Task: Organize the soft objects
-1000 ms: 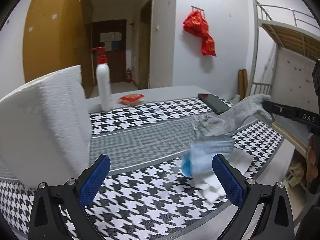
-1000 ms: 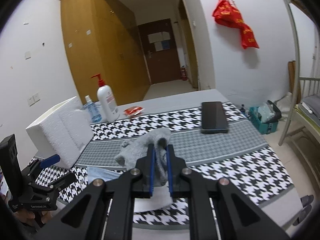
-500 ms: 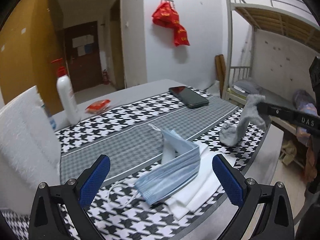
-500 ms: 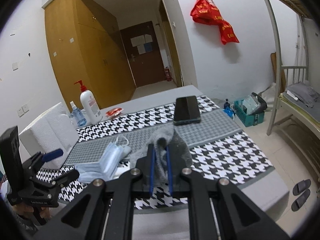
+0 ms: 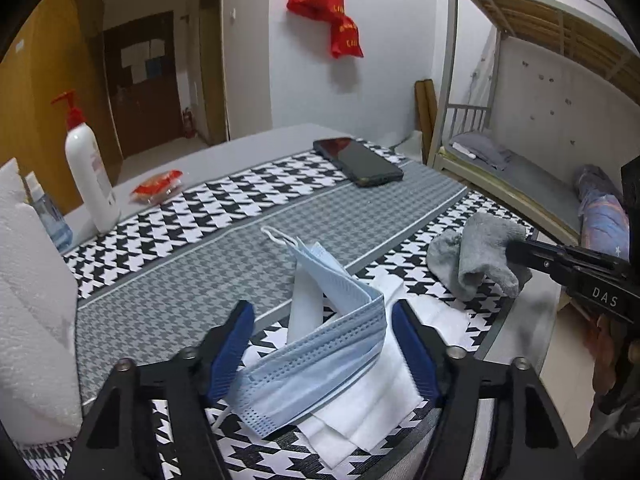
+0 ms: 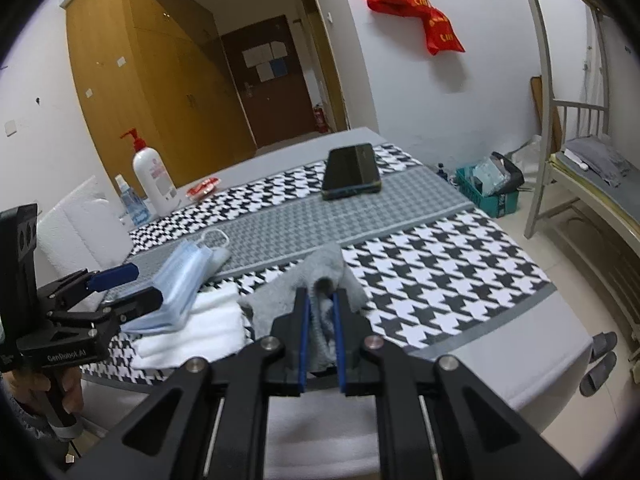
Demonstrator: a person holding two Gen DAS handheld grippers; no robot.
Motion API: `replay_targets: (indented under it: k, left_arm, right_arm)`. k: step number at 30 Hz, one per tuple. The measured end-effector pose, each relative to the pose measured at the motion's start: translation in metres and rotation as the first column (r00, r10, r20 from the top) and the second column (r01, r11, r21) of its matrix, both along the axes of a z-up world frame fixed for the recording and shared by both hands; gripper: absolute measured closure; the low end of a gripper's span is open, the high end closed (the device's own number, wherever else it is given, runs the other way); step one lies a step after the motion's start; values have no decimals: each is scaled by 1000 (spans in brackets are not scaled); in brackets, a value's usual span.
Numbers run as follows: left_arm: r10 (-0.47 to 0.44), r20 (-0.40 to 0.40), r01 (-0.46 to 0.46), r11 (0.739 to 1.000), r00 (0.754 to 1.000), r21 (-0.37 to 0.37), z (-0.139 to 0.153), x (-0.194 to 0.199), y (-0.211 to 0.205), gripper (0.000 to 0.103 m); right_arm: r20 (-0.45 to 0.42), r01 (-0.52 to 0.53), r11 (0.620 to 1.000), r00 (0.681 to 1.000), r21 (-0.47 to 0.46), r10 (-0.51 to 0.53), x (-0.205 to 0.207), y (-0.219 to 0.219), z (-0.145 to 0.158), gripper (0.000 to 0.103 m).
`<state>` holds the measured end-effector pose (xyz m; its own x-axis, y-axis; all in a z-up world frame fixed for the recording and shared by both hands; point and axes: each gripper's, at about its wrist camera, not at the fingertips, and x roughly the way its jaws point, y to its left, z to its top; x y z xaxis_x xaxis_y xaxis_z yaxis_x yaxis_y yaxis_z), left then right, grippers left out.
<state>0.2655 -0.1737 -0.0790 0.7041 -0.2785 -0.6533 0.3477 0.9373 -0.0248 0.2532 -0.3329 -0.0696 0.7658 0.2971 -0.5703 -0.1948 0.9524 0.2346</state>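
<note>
While the fuzzy grey sock [image 6: 320, 280] is pinched in the closed right tool [image 6: 320, 344] on the houndstooth bench [image 6: 440, 264], the pleated blue mask [image 5: 320, 352] is straddled, untouched, by the closing left tool [image 5: 322, 344], atop folded white cloth [image 5: 380, 408].

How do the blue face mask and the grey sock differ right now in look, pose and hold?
The face mask is thin, pleated and light blue; the grey sock is thick, fuzzy and grey. The mask lies on the white cloth; the sock droops onto the houndstooth table cover. The mask sits between the closing left claw jaws, not visibly pinched; the right claw is shut on the sock. Both are soft.
</note>
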Motion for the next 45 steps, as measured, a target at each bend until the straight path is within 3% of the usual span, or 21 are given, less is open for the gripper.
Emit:
replay_targets:
  k: [2, 4, 6, 14, 16, 25, 45]
  left_arm:
    - [-10, -12, 10, 1000, 1000, 1, -3, 2, -1, 46]
    - [-23, -25, 23, 999, 999, 24, -7, 3, -6, 56]
    - [-35, -37, 36, 999, 999, 28, -9, 3, -8, 61]
    - [-54, -64, 56, 998, 996, 32, -14, 5, -12, 87]
    - [-54, -68, 55, 998, 996, 12, -13, 5, -10, 90]
    - [-66, -35, 66, 998, 997, 0, -6, -1, -8, 91]
    - [-9, 22, 8, 1000, 1000, 11, 8, -13, 11, 91]
  right_arm:
    - [-13, 0, 1000, 1000, -6, 0, 1, -1, -3, 86]
    - [-19, 10, 1000, 1000, -22, -11, 1, -1, -5, 63]
    - [-16, 8, 1000, 1000, -24, -9, -1, -1, -5, 55]
    - [-12, 29, 999, 999, -41, -30, -3, -4, -5, 48]
    - [-8, 43, 998, 999, -44, -43, -4, -6, -4, 38]
    - [18, 71, 996, 997, -50, -70, -13, -11, 3, 27]
    - [-6, 1, 997, 1000, -80, -2, 7, 17, 1, 26]
